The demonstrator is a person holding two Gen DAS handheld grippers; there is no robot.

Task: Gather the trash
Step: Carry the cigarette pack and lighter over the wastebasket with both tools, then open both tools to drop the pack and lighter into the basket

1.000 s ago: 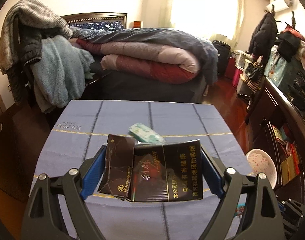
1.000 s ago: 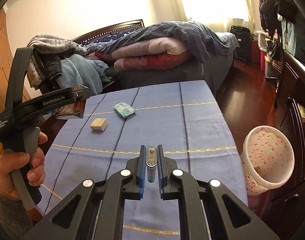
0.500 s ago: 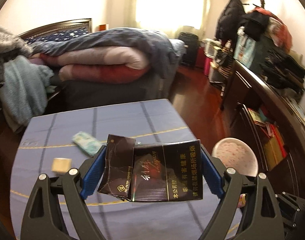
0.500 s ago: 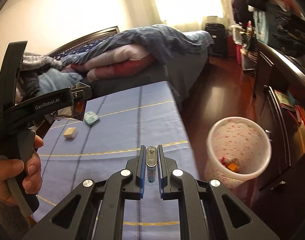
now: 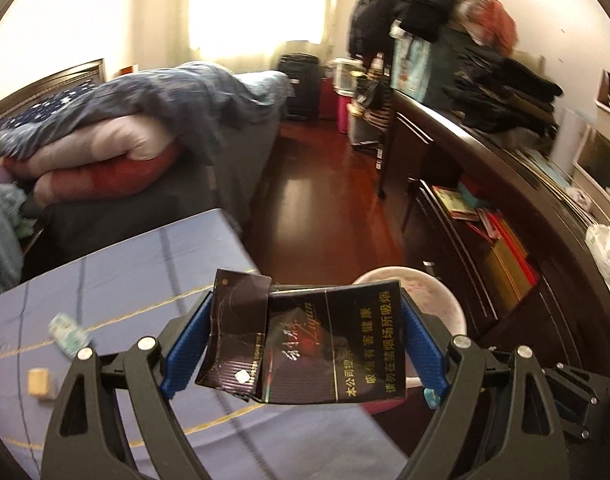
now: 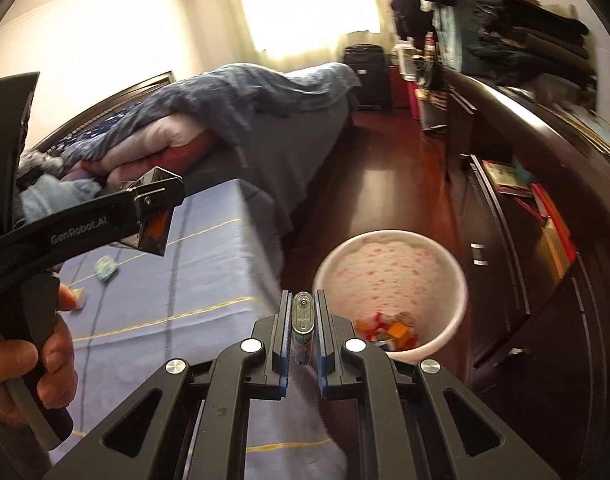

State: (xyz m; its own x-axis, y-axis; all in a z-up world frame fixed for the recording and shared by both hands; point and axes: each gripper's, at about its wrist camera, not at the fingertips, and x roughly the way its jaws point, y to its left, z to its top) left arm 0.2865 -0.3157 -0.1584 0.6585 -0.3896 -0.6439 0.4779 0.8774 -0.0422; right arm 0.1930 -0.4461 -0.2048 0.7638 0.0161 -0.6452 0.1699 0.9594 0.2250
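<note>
My left gripper (image 5: 305,344) is shut on a black cigarette pack (image 5: 329,344) with its lid torn open, held above the table's right edge. My right gripper (image 6: 302,336) is shut on a small lighter (image 6: 303,332), just left of the white bin with pink dots (image 6: 389,256) on the floor. The bin (image 5: 445,300) shows behind the pack in the left wrist view. Trash lies in the bin's bottom (image 6: 389,330). A green wrapper (image 5: 67,332) and a small tan box (image 5: 39,380) lie on the blue tablecloth (image 5: 125,280).
A bed with piled quilts (image 5: 125,136) stands behind the table. A dark wooden cabinet (image 5: 505,240) with books and clothes runs along the right. Red wooden floor (image 5: 325,200) lies between them. The left gripper's body and hand (image 6: 45,280) fill the right wrist view's left side.
Both grippers have swung to the right, from over the table towards the bin. The bin is now closer and larger in both views. Both grips are unchanged.
</note>
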